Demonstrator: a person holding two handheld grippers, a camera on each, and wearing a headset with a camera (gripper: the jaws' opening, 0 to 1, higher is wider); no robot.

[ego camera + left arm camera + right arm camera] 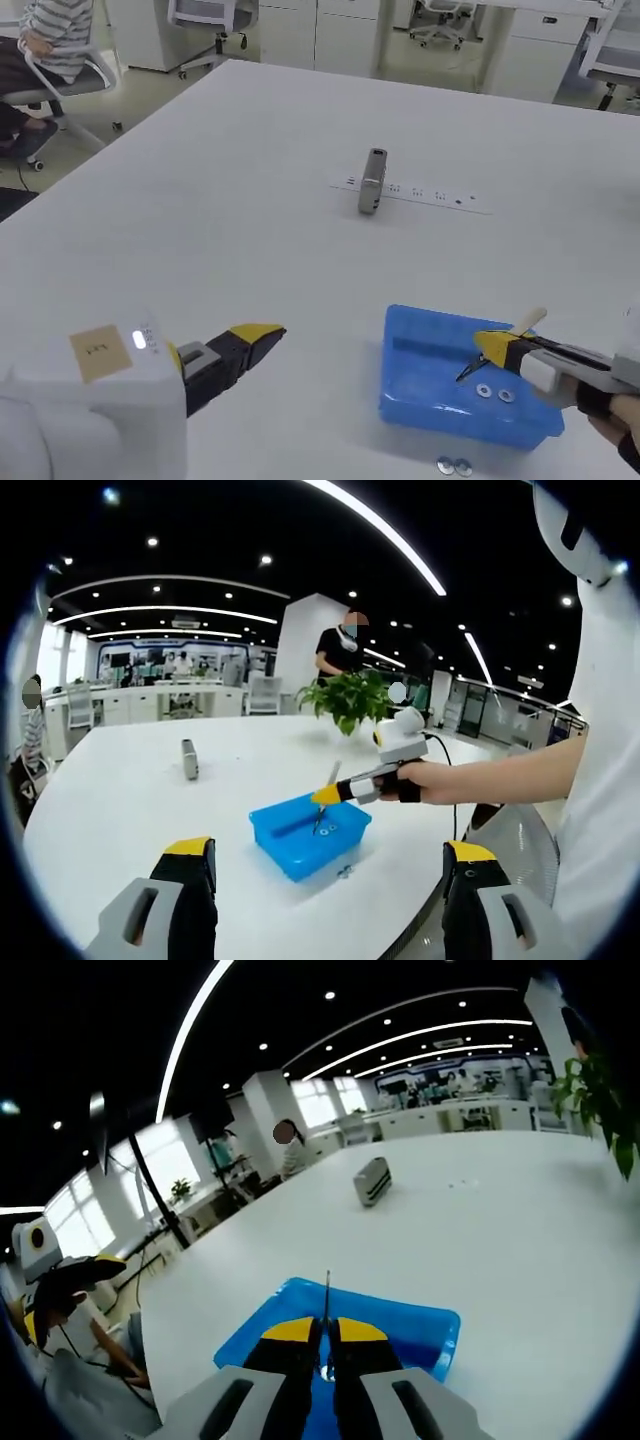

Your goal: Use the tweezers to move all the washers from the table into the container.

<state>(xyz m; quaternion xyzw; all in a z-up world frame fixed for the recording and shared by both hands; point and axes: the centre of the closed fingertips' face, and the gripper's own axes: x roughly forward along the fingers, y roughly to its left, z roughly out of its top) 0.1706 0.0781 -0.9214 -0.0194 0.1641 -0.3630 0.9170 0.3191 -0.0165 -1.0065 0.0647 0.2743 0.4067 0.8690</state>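
Observation:
A blue container (420, 345) sits on the white table (250, 200) at the near right. Two washers (495, 394) lie inside it, and two more washers (454, 465) rest on the table just in front of it. My right gripper (497, 348) is shut on the tweezers (470, 369), whose dark tips hang over the container's inside. In the right gripper view the tweezers (326, 1295) stick out between the shut jaws of the right gripper (325, 1332) above the container (410, 1322). My left gripper (252, 342) hovers open to the container's left, holding nothing; in its own view the left gripper (327, 865) faces the container (300, 840).
A small grey device (372, 181) stands mid-table beside a strip of printed marks (430, 195). Office chairs and a seated person (50, 40) are beyond the far left edge. A potted plant (350, 698) and a standing person (345, 645) are behind the table.

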